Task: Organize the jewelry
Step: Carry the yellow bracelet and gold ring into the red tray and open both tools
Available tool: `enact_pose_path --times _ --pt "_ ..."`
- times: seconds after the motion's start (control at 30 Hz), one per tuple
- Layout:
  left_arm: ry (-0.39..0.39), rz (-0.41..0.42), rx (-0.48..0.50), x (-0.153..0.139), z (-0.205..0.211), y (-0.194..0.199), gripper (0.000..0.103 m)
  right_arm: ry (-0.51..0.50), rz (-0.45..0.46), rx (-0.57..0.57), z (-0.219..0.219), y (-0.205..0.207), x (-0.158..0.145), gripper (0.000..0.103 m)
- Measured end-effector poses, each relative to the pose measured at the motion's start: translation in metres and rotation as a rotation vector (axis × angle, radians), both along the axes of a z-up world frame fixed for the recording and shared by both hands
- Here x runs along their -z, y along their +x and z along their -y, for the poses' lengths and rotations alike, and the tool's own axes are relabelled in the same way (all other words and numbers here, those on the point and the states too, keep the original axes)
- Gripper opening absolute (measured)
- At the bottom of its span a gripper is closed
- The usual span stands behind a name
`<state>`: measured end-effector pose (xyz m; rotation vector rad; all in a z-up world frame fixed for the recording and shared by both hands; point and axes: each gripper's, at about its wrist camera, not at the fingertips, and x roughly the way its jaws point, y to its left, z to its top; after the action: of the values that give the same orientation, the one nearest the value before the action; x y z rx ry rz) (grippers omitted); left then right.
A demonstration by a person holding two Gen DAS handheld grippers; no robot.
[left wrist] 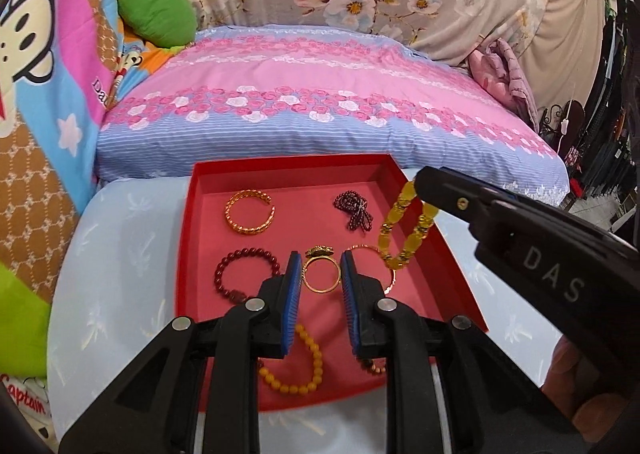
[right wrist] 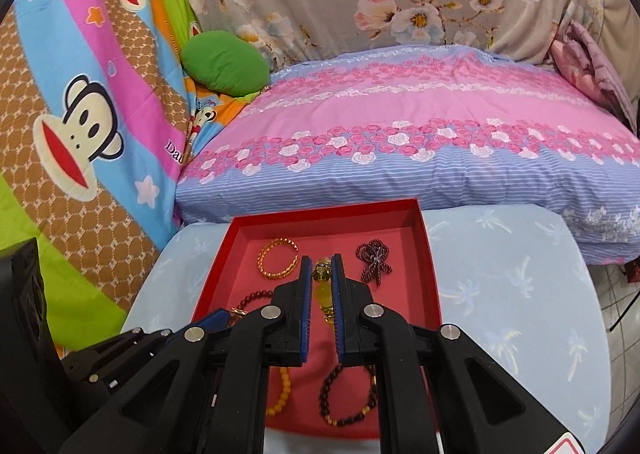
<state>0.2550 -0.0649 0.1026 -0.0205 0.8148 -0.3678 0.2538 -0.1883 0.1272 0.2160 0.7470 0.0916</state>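
Right gripper (right wrist: 320,268) has its jaws clamped on the yellow bracelet (left wrist: 406,232) — it dangles above the right side of the red tray (left wrist: 280,173), clear of the floor. Left gripper (left wrist: 319,268) is low over the tray's middle, jaws open with nothing in them, and the gold ring (left wrist: 320,274) sits on the floor right between them.

Also lying in the tray: a gold bangle (left wrist: 250,211) back left, a dark bead strand (left wrist: 354,209) bunched up back right, a red bead bracelet (left wrist: 244,274) on the left, an orange bead bracelet (left wrist: 300,366) up front, and a dark bead bracelet (right wrist: 346,394) front right. Tray's on a pale blue cushion (right wrist: 520,294), with a pink floral pillow (left wrist: 320,101) behind.
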Motion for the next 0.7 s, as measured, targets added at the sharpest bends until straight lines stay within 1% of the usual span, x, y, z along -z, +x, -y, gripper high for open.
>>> enact_pose_path --times 0.13,0.2,0.37,0.47,0.63,0.7 --pt "-0.005 -0.029 0.004 0.013 0.008 0.023 0.019 0.047 -0.04 0.016 0.008 0.027 0.02 0.01" --pt "-0.003 -0.054 -0.001 0.023 0.011 0.033 0.019 0.076 -0.078 0.03 0.014 0.038 0.036 0.009" --pt "0.004 -0.091 -0.004 0.043 0.015 0.045 0.02 0.072 -0.142 0.067 0.025 0.044 0.066 0.01" --pt "0.012 -0.098 -0.002 0.05 0.016 0.047 0.02 0.067 -0.157 0.076 0.029 0.042 0.075 0.01" --pt "0.011 -0.098 -0.008 0.056 0.015 0.047 0.02 0.045 -0.163 0.083 0.03 0.037 0.081 0.01" --pt "0.018 -0.095 -0.02 0.057 0.015 0.046 0.025 0.03 -0.152 0.087 0.028 0.036 0.08 0.011"
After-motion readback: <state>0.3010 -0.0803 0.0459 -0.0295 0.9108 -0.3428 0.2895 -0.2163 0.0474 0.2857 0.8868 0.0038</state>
